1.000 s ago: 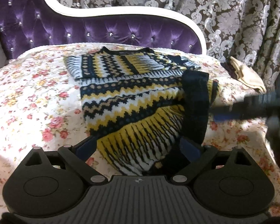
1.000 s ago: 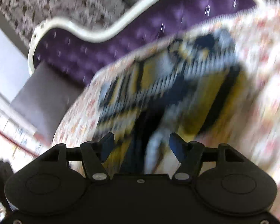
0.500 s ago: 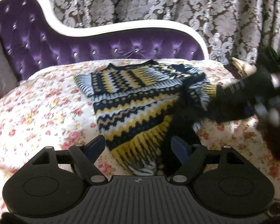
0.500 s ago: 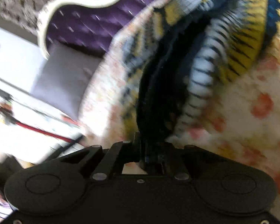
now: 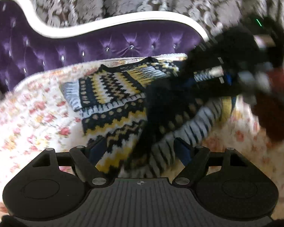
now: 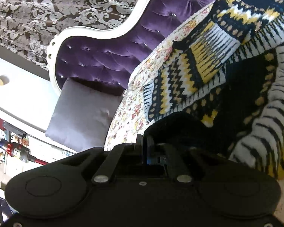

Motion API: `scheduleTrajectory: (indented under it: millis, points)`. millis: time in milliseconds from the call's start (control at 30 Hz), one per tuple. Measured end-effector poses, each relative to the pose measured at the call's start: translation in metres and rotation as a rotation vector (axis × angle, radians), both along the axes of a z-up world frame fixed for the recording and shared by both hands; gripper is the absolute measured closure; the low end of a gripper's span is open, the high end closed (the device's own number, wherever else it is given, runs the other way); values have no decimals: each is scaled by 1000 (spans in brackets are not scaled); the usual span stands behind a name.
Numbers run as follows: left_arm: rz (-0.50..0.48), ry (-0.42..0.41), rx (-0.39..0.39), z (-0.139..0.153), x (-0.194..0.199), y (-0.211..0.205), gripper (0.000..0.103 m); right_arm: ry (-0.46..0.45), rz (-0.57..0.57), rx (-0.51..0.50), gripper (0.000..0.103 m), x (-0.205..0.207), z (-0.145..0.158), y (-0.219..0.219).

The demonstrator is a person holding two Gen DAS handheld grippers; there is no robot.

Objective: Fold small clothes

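Knit sweater [image 5: 111,102], zigzag bands in black, yellow and white with fringed stripes, lies on the floral quilt [image 5: 28,117] near the tufted purple headboard [image 5: 104,45] (white scrolled frame). Right gripper [image 6: 144,147] is clenched on the sweater's dark hem edge, lifting a fold at the right side of the bed. Left gripper [image 5: 140,151] has its fingers apart, straddling the near hem; whether the pads touch it is unclear.
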State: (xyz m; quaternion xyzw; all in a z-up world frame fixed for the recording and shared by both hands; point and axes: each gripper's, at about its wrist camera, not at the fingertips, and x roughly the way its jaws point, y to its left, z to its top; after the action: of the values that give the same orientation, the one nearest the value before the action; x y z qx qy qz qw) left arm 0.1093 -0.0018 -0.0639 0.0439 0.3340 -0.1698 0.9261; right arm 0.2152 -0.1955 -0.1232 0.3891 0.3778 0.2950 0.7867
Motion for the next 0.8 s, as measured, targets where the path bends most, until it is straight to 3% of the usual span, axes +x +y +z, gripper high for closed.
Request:
scheduleTrajectory:
  millis: [33,100,167,200,367,400,433,467,500,567,633,767,800]
  points:
    - [10,18,-56,-1,6,6,27,5,2,-2,91,1,-3,0]
    - [6,60,-155,-6,16,16,46,10,2,-16,90,1,-7,0]
    - [13,105,-228,-13,27,22,91,14,5,-29,90,1,-11,-1]
    - [34,108,-234,-17,30,22,97,11,10,-36,87,1,-12,-1]
    - [74,113,-252,-30,34,29,97,-100,13,-127,81,-12,7,-12]
    - [78,114,-253,-32,34,29,97,-139,1,-172,68,-15,15,-16]
    - [77,117,-253,-34,37,30,97,-187,-20,-227,46,-19,24,-22]
    - [74,122,-250,-35,38,30,97,-242,-53,-302,36,-21,33,-29]
    - [71,125,-243,-37,40,28,97,-287,-79,-378,19,-23,39,-34]
    - [68,135,-234,-43,41,25,97,-381,-113,-555,14,-22,48,-41]
    - [72,141,-237,-47,43,24,96,-451,-149,-682,0,-16,50,-48]
    - [76,141,-246,-49,47,26,94,-463,-93,-854,3,14,40,-51]
    - [78,143,-251,-50,48,26,94,-456,-66,-886,10,23,35,-51]
